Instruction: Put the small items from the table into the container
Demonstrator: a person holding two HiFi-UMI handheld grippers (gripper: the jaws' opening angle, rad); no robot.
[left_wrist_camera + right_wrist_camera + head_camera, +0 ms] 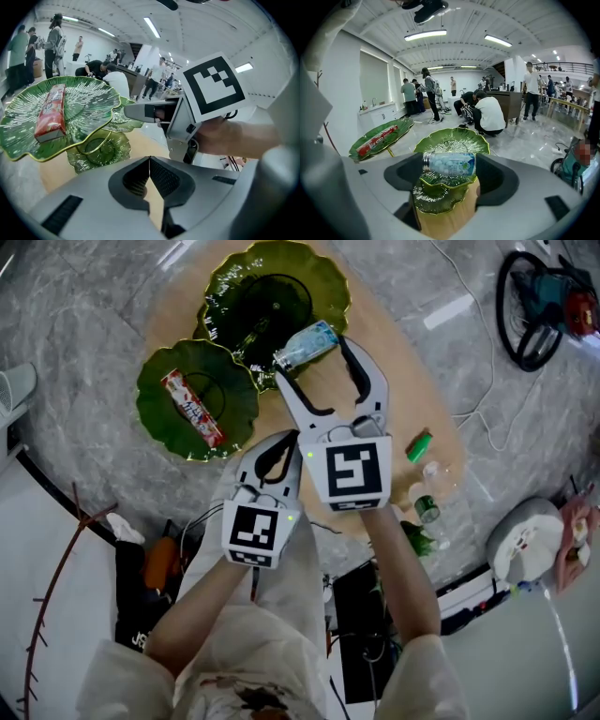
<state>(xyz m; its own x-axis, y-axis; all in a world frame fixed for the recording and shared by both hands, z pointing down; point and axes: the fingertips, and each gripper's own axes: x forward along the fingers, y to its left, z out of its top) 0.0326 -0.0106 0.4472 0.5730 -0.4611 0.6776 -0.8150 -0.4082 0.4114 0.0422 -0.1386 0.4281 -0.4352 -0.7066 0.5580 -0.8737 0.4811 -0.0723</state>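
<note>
Legible text: I find none.
- Red packet (pixel 192 409), left green plate (pixel 155 399): print too small.
- Bottle (pixel 449 164): blue-white label, unreadable.
- Left marker cube (pixel 254 531), right marker cube (pixel 357 472): square patterns, no letters.

blocked: green leaf dishes (pixel 309 268) ahead | free: bare tabletop (pixel 408 381) to their right

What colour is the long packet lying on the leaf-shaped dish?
The packet is mainly red, clearest in the left gripper view.
</note>
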